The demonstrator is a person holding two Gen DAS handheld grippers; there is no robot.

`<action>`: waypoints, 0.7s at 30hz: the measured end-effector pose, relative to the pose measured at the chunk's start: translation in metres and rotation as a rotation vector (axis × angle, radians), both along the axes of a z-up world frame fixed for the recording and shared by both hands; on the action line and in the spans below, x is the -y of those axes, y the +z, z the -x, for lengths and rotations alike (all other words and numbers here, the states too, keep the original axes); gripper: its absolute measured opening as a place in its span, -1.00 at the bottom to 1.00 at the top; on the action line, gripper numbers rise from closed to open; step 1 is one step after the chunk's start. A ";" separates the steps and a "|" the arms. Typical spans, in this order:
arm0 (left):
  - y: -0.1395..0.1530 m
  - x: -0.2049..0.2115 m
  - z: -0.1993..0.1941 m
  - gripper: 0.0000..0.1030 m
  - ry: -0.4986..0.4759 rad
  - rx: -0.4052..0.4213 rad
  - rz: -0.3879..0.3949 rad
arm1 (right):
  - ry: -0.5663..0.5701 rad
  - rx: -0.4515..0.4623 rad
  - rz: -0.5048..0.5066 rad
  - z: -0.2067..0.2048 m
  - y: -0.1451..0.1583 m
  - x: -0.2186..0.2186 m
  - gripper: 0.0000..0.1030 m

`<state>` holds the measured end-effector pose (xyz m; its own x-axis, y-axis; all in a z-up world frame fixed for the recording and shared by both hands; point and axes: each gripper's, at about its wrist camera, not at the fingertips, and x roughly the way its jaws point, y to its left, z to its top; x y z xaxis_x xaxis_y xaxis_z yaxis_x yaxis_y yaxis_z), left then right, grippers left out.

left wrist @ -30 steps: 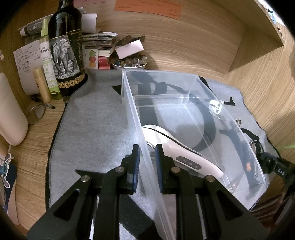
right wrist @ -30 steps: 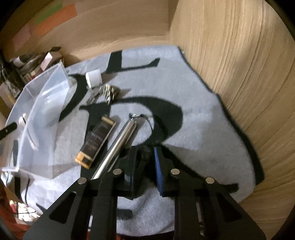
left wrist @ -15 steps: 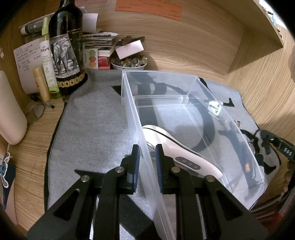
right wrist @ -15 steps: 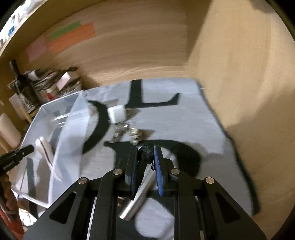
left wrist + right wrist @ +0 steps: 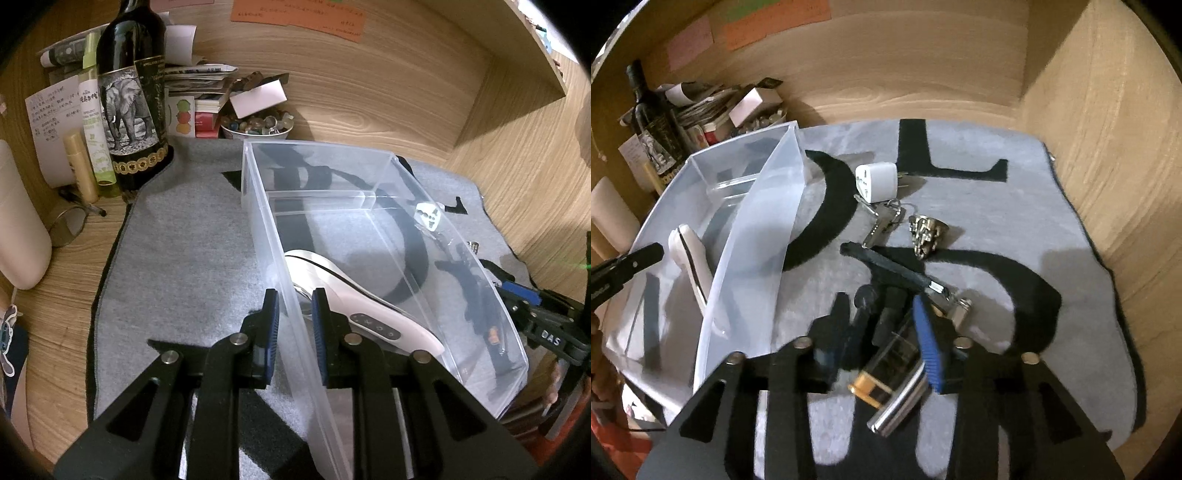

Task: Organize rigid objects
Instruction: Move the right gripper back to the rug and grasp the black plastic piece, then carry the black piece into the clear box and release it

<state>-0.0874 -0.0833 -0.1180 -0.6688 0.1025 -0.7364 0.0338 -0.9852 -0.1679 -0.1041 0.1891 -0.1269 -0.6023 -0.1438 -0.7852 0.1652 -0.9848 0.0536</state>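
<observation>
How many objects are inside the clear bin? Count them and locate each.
1. The white handheld device lies in the clear bin's nearer compartment, by its left wall. Beyond the divider nothing shows; the bin's near end is partly hidden.
</observation>
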 end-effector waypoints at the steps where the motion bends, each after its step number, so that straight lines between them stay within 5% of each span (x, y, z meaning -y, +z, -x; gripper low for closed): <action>1: 0.000 -0.001 0.000 -0.64 -0.001 -0.001 -0.002 | 0.001 -0.002 0.001 -0.003 0.001 0.000 -0.30; 15: 0.000 -0.003 0.003 -0.63 -0.003 -0.002 -0.014 | 0.051 0.034 -0.038 0.017 -0.024 0.024 -0.31; 21: 0.000 -0.002 0.003 -0.63 -0.003 -0.003 -0.017 | 0.069 0.028 -0.041 0.022 -0.020 0.028 -0.60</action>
<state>-0.0905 -0.0810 -0.1185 -0.6705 0.1173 -0.7326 0.0299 -0.9824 -0.1846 -0.1257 0.1607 -0.1469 -0.5701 -0.1515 -0.8075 0.2317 -0.9726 0.0189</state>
